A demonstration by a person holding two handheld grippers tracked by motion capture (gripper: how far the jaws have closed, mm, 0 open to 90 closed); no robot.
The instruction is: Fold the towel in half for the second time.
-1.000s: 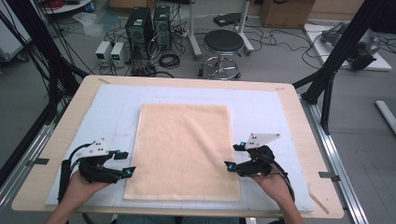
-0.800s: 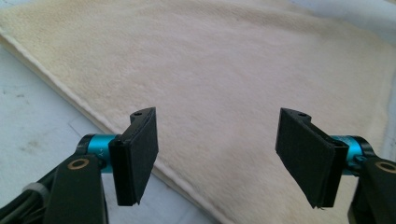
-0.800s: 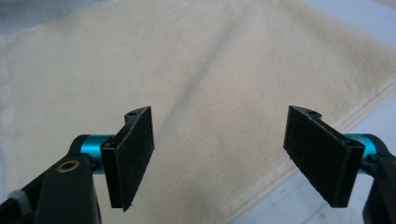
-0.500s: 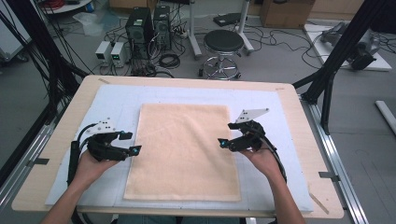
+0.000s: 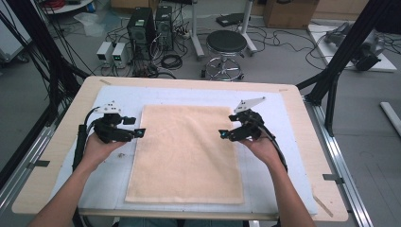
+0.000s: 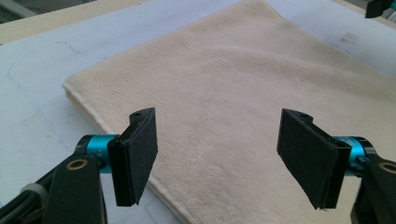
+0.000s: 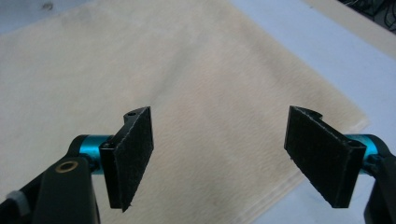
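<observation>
The cream towel (image 5: 185, 153) lies flat and lengthwise on the pale mat (image 5: 293, 142) in the middle of the counter (image 5: 61, 156), with the left gripper (image 5: 140, 133) at its left edge and the right gripper (image 5: 222, 135) at its right edge, both about level with its upper half. Both sets of fingers (image 6: 137, 154) stand wide with nothing between them. Step in hand, as I judge it: approach for a two-handed fold; next, each gripper must drop onto its edge and pinch it. No containers on the counter.

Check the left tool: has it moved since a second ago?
Yes. The left tool has travelled up the towel's left edge, from beside its near corner toward the far end of the table.
</observation>
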